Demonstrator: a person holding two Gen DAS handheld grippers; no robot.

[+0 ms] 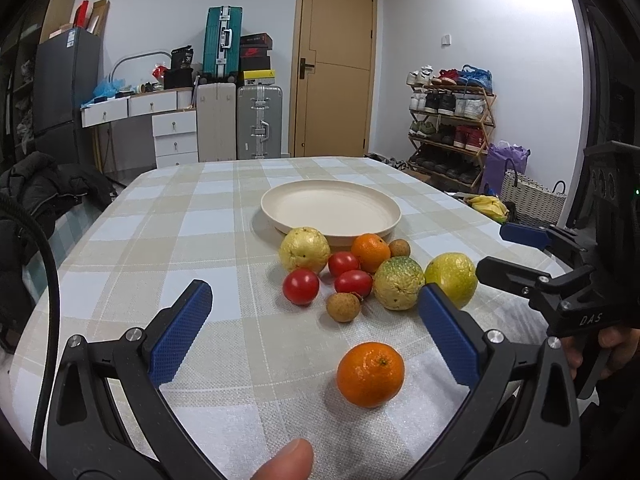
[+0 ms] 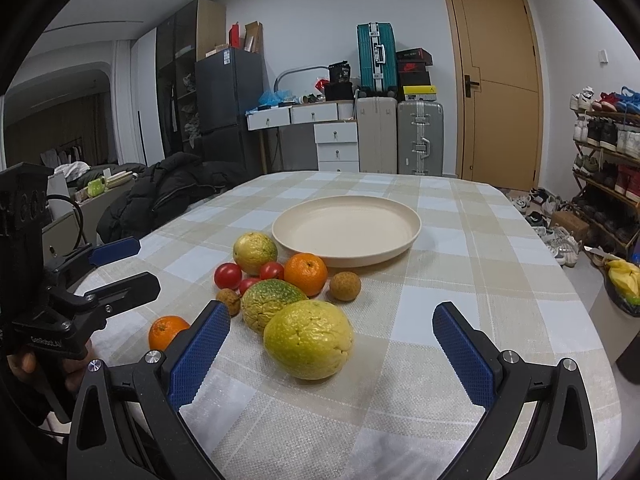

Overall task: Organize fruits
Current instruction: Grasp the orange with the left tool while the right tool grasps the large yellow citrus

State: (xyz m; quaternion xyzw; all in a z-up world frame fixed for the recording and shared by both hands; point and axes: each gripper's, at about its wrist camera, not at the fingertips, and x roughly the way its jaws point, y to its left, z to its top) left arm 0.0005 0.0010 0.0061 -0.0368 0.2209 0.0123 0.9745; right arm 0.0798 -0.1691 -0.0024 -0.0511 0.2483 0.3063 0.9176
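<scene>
While both tongs, left tongs (image 1: pixel 316 334) and right tongs (image 2: pixel 332 350), gape wide, fruits sit beside the plate (image 1: pixel 304 218) on the tabletop (image 1: pixel 160 240).

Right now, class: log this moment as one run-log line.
phase: start | left gripper: open, near lone orange | right gripper: open, near yellow-green fruit | plate: no fruit | fruit: all on tablecloth

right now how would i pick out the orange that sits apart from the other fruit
Find the cream plate on the checked tablecloth; the fruit cluster lies just in front of it. The lone orange sits nearer still, touching nothing, between the left claw fingers.
</scene>
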